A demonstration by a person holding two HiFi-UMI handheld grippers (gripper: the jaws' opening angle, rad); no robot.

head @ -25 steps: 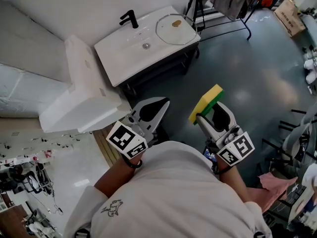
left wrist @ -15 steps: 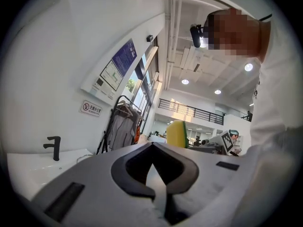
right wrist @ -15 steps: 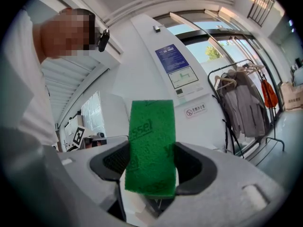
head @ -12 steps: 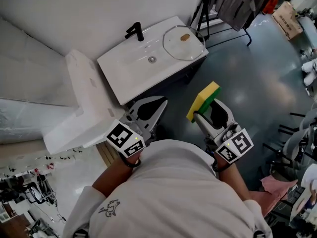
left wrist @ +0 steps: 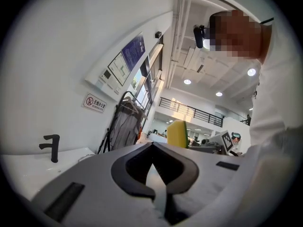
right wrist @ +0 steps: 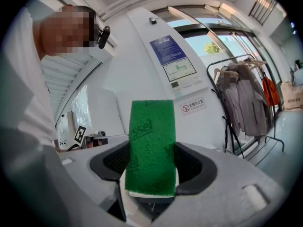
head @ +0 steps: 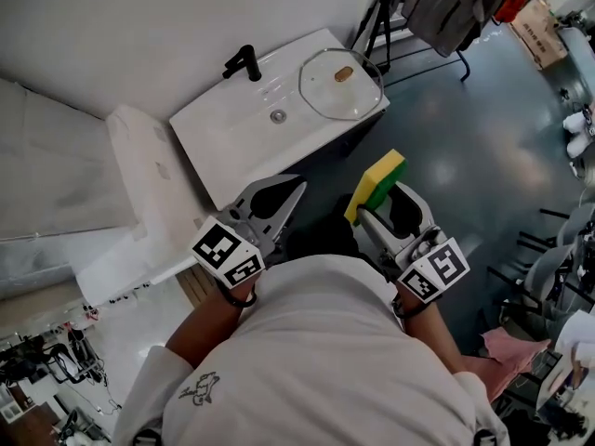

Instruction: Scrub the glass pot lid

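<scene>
From the head view, the glass pot lid (head: 341,84) lies flat on the right end of a white counter (head: 232,142), just beside the basin, whose drain (head: 278,116) and black faucet (head: 244,61) sit to the lid's left. The lid's small knob (head: 343,74) faces up. Both tools are held out level over the grey floor (head: 465,147), well short of the counter. The left tool (head: 296,190) has its jaws closed together with nothing between them. The right tool (head: 365,215) grips a sponge (head: 376,180), which has a yellow body and a green scouring face and sticks out past the jaw tips toward the counter. The person's white shirt (head: 316,360) fills the lower part of the picture, and a clothes rack (head: 437,7) stands beyond the counter's right end.

In the left gripper view, the left tool (left wrist: 151,146) shows its two jaws meeting at the tips, empty. Beyond them stands the sponge's (left wrist: 177,134) yellow side, with the faucet (left wrist: 51,147) and the counter (left wrist: 26,168) at lower left and the clothes rack (left wrist: 124,123) against the wall.

In the right gripper view, the right tool (right wrist: 151,167) is clamped on the sponge (right wrist: 152,134), which stands upright between the jaws with its green face to the camera. The clothes rack (right wrist: 246,109) stands at right, below a wall sign (right wrist: 193,106).
</scene>
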